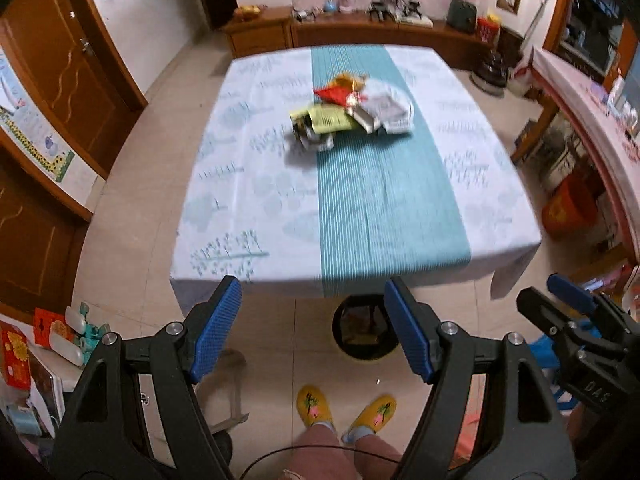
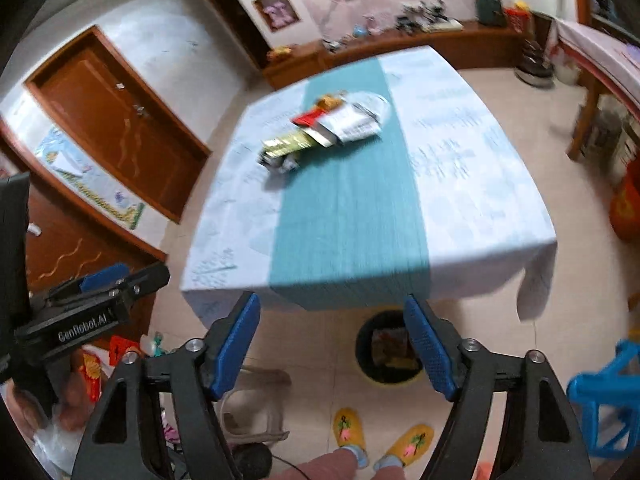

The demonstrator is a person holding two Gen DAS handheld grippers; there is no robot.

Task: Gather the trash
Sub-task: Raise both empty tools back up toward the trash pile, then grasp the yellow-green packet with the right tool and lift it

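Observation:
A pile of trash (image 1: 348, 114), red, yellow-green and silver wrappers and white paper, lies on the far half of the table (image 1: 248, 200) on the teal runner; it also shows in the right wrist view (image 2: 324, 132). A black trash bin (image 1: 366, 332) with wrappers inside stands on the floor at the table's near edge, and shows in the right wrist view (image 2: 390, 350). My left gripper (image 1: 312, 292) is open and empty, held short of the table's near edge. My right gripper (image 2: 332, 308) is open and empty, also short of the table and above the bin.
A wooden sideboard (image 1: 360, 28) with clutter runs along the far wall. A brown door (image 1: 68, 76) is on the left. A second table (image 1: 592, 120) stands on the right, a blue plastic stool (image 2: 608, 408) near right. My yellow slippers (image 1: 344, 408) are below.

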